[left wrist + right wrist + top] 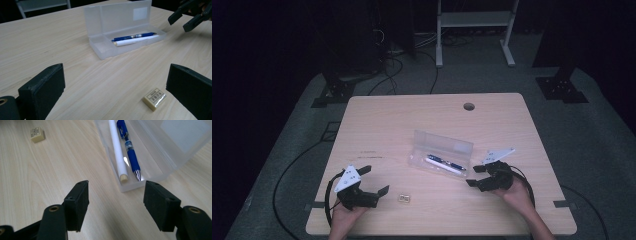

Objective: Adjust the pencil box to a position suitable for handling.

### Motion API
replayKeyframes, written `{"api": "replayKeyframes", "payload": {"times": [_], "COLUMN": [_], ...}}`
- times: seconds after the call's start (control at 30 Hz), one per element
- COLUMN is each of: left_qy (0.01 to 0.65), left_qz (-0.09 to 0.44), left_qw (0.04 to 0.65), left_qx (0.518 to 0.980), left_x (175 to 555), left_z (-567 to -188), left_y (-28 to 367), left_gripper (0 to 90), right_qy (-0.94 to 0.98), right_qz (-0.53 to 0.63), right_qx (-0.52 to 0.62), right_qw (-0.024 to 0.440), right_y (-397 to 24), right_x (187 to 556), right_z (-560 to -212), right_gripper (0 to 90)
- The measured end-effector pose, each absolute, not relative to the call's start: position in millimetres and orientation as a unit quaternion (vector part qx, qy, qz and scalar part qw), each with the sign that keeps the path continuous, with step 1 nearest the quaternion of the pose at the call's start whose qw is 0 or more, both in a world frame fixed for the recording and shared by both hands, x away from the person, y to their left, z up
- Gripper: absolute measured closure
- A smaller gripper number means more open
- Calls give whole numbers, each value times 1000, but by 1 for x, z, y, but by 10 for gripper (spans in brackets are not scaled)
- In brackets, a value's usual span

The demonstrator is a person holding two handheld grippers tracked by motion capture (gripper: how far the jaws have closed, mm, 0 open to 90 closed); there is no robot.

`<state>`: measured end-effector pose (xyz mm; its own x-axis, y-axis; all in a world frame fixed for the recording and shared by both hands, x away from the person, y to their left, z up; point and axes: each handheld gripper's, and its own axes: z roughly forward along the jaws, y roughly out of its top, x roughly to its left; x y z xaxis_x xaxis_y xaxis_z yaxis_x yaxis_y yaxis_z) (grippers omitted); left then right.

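Holding both hands low at the near edge of the table (377,120), I have the left gripper (376,181) spread wide, the small eraser (154,98) just beside its right jaw. My right gripper (478,175) is also agape, aimed at the end of the open clear pencil case (140,150), where a blue pen (128,147) and white pen (117,152) lie.

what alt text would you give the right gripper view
The right gripper, jaws open and empty, points at an open clear pencil case holding a blue pen and a white pen. A small eraser lies apart on the wooden table.
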<state>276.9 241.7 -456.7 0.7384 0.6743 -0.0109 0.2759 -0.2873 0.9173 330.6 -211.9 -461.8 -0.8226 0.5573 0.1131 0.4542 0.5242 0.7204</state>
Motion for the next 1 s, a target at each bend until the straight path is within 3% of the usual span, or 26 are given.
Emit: {"api": "replayKeyframes", "payload": {"times": [0.73,0.8,1.0], "left_qy": [253,246,239], "left_qz": [144,142,128], "left_qw": [479,480,469], "left_qx": [828,830,840], "left_x": [274,274,274], "left_z": [-466,-467,-472], "left_y": [211,210,204], "left_gripper": [62,110,123], "right_qy": [851,847,845], "right_qz": [401,404,402], "right_qx": [326,329,335], "right_qw": [97,100,112], "right_y": [-255,-258,-264], "right_x": [297,296,293], "right_z": [-466,-465,-465], "right_gripper": [314,313,313]}}
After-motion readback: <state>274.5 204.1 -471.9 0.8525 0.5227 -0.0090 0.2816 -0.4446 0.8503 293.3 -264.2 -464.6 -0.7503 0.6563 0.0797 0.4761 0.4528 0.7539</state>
